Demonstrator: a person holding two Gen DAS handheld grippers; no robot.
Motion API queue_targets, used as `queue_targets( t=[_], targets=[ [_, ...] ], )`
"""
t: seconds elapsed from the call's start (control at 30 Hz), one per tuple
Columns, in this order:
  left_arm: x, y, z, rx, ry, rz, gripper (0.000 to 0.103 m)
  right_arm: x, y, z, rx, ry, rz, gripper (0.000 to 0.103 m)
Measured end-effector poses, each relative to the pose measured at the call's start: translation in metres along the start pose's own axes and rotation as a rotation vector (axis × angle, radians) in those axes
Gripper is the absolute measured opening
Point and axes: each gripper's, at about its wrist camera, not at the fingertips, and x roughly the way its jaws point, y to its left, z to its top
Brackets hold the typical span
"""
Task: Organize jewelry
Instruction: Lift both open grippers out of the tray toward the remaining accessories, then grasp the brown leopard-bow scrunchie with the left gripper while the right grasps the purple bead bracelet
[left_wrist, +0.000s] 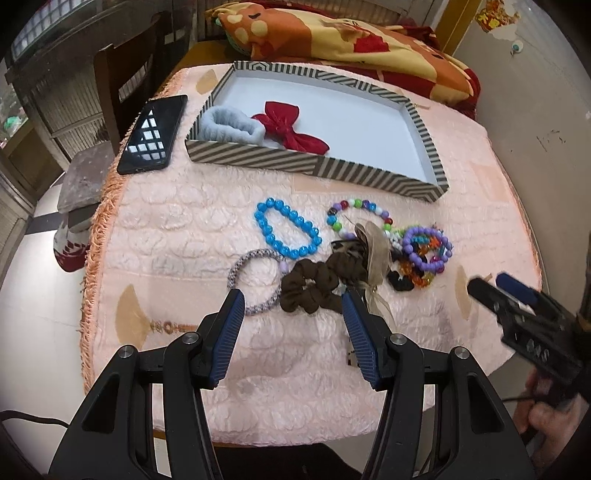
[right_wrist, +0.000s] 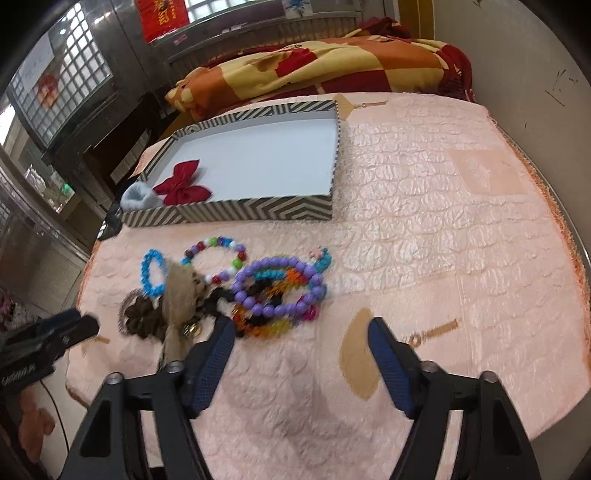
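A striped box (left_wrist: 258, 158) (right_wrist: 236, 214) at the back of the pink-covered table holds a grey scrunchie (left_wrist: 225, 125) and a red bow (left_wrist: 288, 129). In front of it lie a blue bead bracelet (left_wrist: 266, 236), a multicoloured one (left_wrist: 354, 204), a purple one (right_wrist: 258, 306), a silvery bangle (left_wrist: 236, 273), a brown scrunchie (left_wrist: 314, 284) and a beige ribbon bow (right_wrist: 181, 291). My left gripper (left_wrist: 291, 293) hangs open just above the brown scrunchie. My right gripper (right_wrist: 300, 321) is open on the near side of the purple bracelet pile, with bare cloth between its fingers.
A black phone (left_wrist: 153, 134) lies left of the box. A patterned blanket (left_wrist: 332, 33) is heaped behind the table, with a dark chair (left_wrist: 122, 74) at the back left. The fringed table edge (left_wrist: 92, 258) curves along the left. A wall (right_wrist: 535, 55) stands on the right.
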Motion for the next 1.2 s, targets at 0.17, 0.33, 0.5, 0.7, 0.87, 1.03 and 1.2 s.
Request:
queue_targets(
  t=[0.17, 0.33, 0.5, 0.7, 0.87, 1.03, 1.2],
  targets=[
    [0.003, 0.002, 0.0, -0.01, 0.012, -0.005, 0.055, 0.025, -0.011, 0.014, 0.01, 0.02, 0.014, 0.049],
    [0.007, 0.001, -0.001, -0.009, 0.026, -0.018, 0.055, 0.045, -0.014, 0.022, -0.011, 0.042, 0.029, 0.038],
    [0.014, -0.008, 0.0, 0.004, 0.042, -0.061, 0.055, 0.052, -0.021, 0.026, 0.007, 0.044, 0.059, 0.034],
    [0.027, -0.029, 0.001, 0.043, 0.059, -0.095, 0.058, 0.051, -0.021, 0.026, -0.014, 0.035, 0.077, 0.034],
    [0.048, -0.048, 0.003, 0.079, 0.075, -0.064, 0.058, 0.056, -0.021, 0.024, -0.011, 0.05, 0.088, 0.032],
    [0.07, -0.054, 0.006, 0.091, 0.082, -0.024, 0.057, 0.061, -0.018, 0.023, -0.018, 0.06, 0.101, 0.009],
    [0.073, -0.049, 0.009, 0.094, 0.076, -0.063, 0.016, 0.05, -0.015, 0.023, -0.026, 0.043, 0.111, 0.009]
  ],
)
